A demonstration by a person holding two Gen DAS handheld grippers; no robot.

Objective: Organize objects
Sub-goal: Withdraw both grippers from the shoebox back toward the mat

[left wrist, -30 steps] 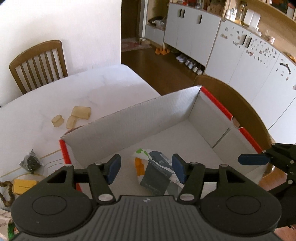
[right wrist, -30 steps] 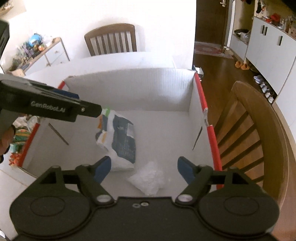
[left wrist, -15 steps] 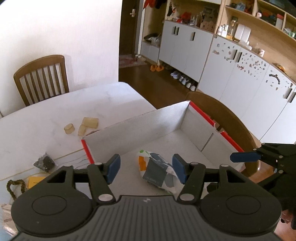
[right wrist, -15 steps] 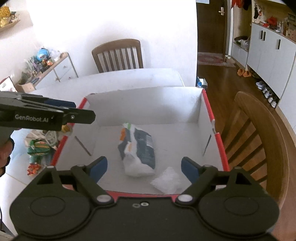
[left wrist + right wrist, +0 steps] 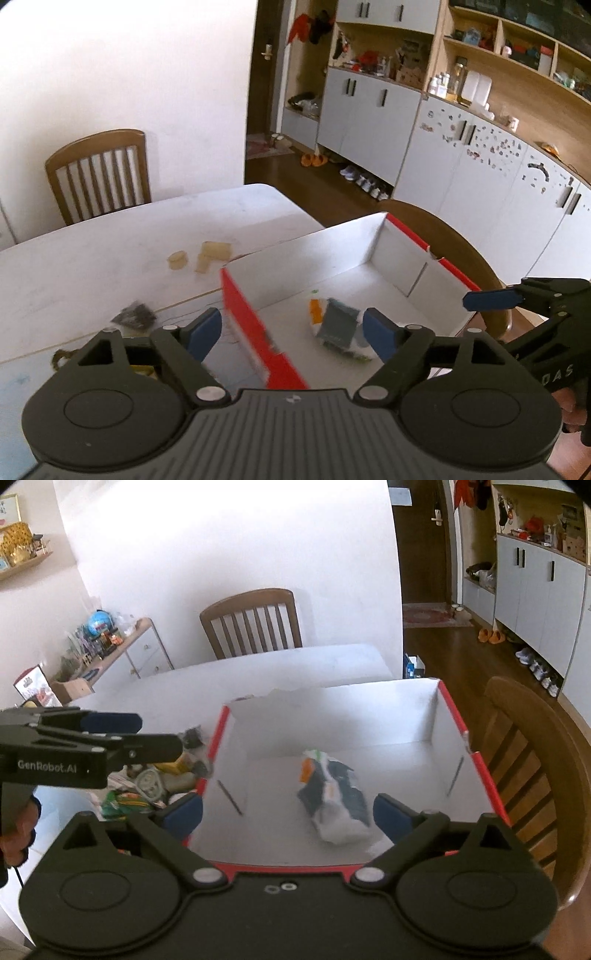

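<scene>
Your left tool [image 5: 291,332] stands wide with nothing held; its jaws have just been opening, and only the red wall of the box [image 5: 258,336] shows between them, far below. Your right tool [image 5: 288,814] is as wide as it goes, jaws likewise just opened, empty; the packet [image 5: 332,797] sits low and centre in that view, lying on the box floor, not gripped.

So the packet looks delivered, and the step in hand is probably fetching the next item. The loose things wait on the worktop [image 5: 92,254] at the left of the left wrist view: a dark pouch [image 5: 133,317] just beside the left finger, and pale blocks [image 5: 210,254] above it. Clear the box rim before swinging sideways, keep the jaws wide, and descend squarely over one item so neighbours are not nudged.
</scene>
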